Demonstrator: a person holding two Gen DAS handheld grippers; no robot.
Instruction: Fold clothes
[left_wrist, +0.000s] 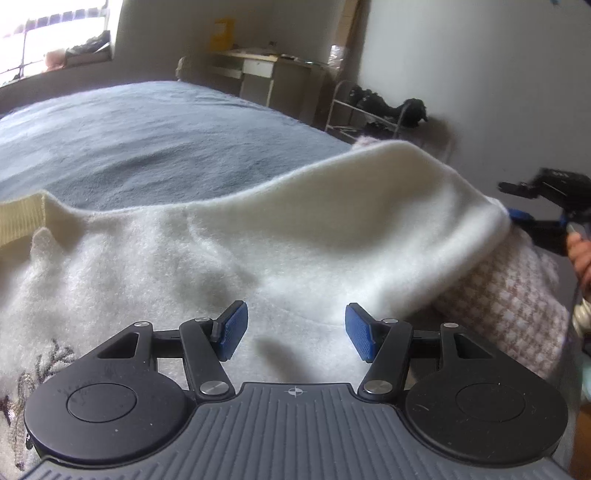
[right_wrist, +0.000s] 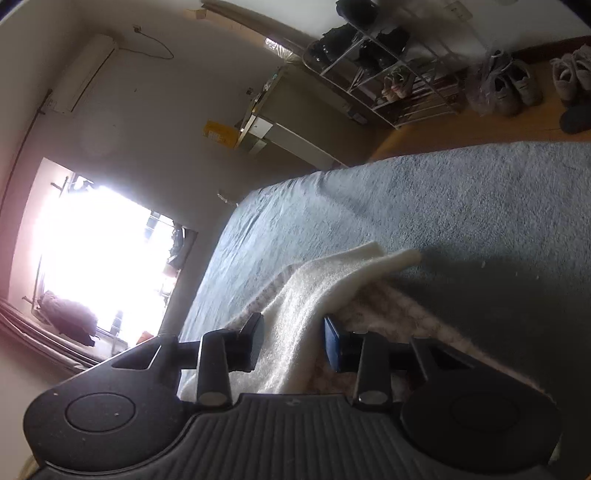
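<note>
Two hand-held grippers at a white fleece garment on the grey-blue bed

The left gripper (left_wrist: 296, 330) hovered tilted down over the white fleece garment (left_wrist: 258, 240), jaws apart and empty. The right gripper (right_wrist: 294, 341), rolled sideways, had a fold of the fleece between its parted jaws, pads not pressing. The garment lay rumpled on the bed (left_wrist: 147, 136), checked pink-and-white fabric (left_wrist: 517, 306) beneath its turned-back edge.

Fuzzy cream fleece garment (left_wrist: 295, 236), nubby blue-grey bedspread (left_wrist: 147, 140), matt black plastic claw (left_wrist: 296, 330)
</note>
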